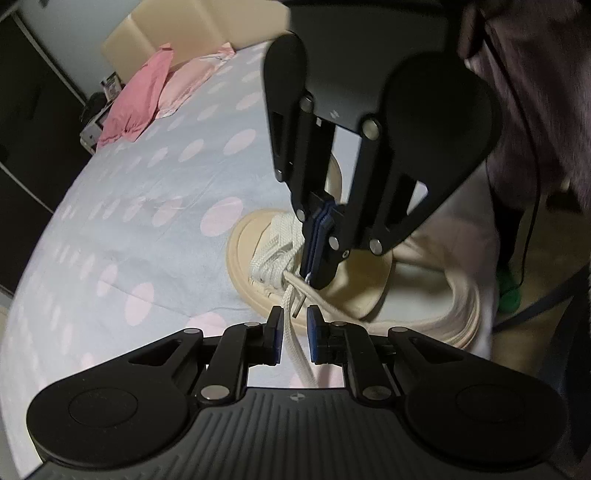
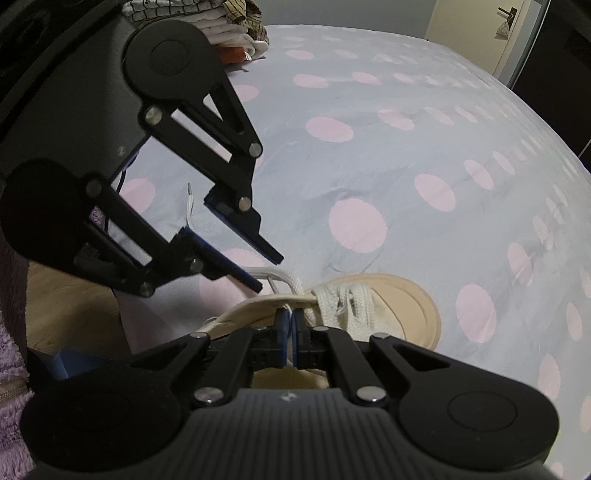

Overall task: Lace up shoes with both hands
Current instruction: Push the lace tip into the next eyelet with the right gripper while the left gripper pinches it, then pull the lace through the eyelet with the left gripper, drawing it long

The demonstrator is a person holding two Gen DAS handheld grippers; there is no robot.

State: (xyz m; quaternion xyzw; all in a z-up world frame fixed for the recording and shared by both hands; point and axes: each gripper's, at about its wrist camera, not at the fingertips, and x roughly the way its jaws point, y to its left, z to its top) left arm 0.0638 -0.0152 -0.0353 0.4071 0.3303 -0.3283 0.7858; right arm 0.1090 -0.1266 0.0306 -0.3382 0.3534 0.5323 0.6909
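A cream sneaker [image 1: 242,254] with white laces lies on the bed, its toe toward the left in the left wrist view, also the sneaker [image 2: 413,306]. My right gripper [image 1: 314,277] comes down from above and is shut on a white lace right at the eyelets; in its own view the right gripper [image 2: 290,314] has its blue pads together over the shoe's opening. My left gripper [image 1: 294,319] is open, and a loose lace strand [image 1: 290,332] runs between its pads without touching them. A metal aglet [image 1: 297,308] hangs just ahead. The left gripper [image 2: 266,273] shows parted jaws.
The bedspread [image 1: 147,221] is light blue with pink dots. Pink pillows [image 1: 136,99] lie at the far end by a cream headboard [image 1: 177,33]. Folded clothes [image 2: 229,26] are stacked at the far side. A person's dark garment [image 1: 535,92] fills the right. Wooden floor [image 2: 66,295] shows beside the bed.
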